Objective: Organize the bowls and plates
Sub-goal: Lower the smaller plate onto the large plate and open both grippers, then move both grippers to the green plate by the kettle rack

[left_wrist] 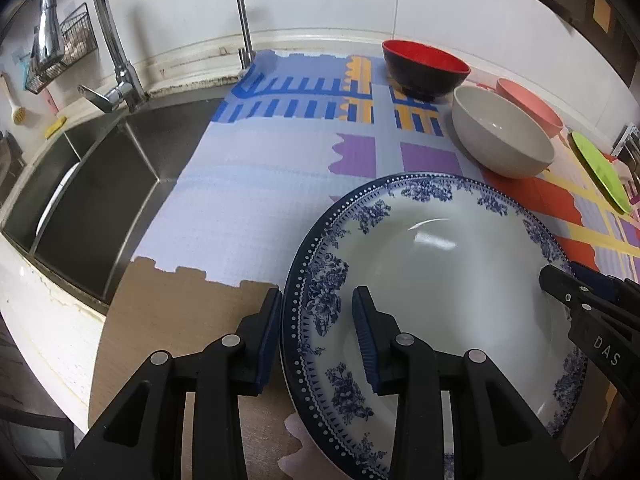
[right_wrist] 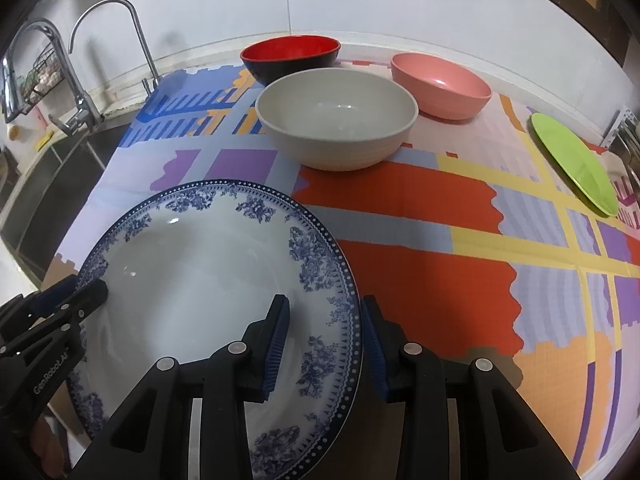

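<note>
The blue-patterned plate (left_wrist: 432, 280) sits at the near edge of the patchwork mat (left_wrist: 248, 208). You straddle its rim from both sides: left gripper (left_wrist: 316, 328) and right gripper (right_wrist: 326, 336) spread, neither pinching, seemingly for a balanced two-handed lift. Behind stand grey bowl (right_wrist: 336, 120), red bowl (right_wrist: 292, 58), pink bowl (right_wrist: 440, 84); sink (left_wrist: 92, 184) lies left.

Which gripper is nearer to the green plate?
Right. The right gripper straddles the blue-patterned plate's edge facing the green plate; the left gripper straddles the opposite edge, by the sink.
</note>
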A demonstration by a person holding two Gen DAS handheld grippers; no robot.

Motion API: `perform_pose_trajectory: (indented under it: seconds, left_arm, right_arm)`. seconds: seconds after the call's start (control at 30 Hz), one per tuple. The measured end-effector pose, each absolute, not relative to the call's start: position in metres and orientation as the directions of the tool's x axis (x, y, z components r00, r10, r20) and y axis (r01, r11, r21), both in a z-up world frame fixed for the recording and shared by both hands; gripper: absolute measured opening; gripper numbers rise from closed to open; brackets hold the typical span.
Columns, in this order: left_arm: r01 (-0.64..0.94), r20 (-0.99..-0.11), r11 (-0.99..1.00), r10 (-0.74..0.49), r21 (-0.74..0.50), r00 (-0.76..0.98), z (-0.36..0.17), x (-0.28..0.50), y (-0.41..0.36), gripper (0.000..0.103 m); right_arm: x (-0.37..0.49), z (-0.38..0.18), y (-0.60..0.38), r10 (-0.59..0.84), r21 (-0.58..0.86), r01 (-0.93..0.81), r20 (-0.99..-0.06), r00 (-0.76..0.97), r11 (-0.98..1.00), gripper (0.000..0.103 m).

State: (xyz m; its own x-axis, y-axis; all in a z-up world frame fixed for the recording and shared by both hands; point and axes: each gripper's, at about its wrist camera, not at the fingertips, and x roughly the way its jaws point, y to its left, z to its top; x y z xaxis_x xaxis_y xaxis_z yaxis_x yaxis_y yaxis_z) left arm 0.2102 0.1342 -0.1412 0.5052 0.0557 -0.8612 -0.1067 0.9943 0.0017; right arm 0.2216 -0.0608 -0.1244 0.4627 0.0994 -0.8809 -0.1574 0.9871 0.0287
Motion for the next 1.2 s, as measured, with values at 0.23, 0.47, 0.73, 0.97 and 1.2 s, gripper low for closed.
perform_pose_trajectory:
  seconds: [0.23,0.47,0.73,0.97,1.2]
  left_arm:
    - [-0.102,-0.867,0.995,0.064,0.016,0.494,-0.144,0.210,0.132,0.036]
    - [-0.109,-0.852,0.994,0.079,0.026,0.518,-0.136,0.209,0.130,0.047]
    - [-0.067,-0.812,0.997,0.059,0.025,0.580,-0.108,0.209,0.111,0.057]
    - [-0.003,-0.757,1.000,0.011,0.012,0.653,-0.077,0.213,0.077,0.065]
    - [0.072,-0.721,0.997,-0.059,-0.013,0.690,-0.055,0.222,0.038,0.070]
  right_arm:
    - [0.222,-0.128,-0.061,0.108,0.035,-0.166,-0.883,0.456,0.986,0.038]
    - [0.223,-0.122,-0.066,0.113,0.040,-0.165,-0.877,0.466,0.986,0.046]
    - [0.217,-0.097,-0.086,0.128,0.061,-0.146,-0.846,0.517,0.987,0.045]
    - [0.212,-0.070,-0.118,0.114,0.063,-0.108,-0.813,0.572,0.992,0.046]
    - [0.212,-0.053,-0.157,0.079,0.060,-0.052,-0.787,0.611,0.997,0.046]
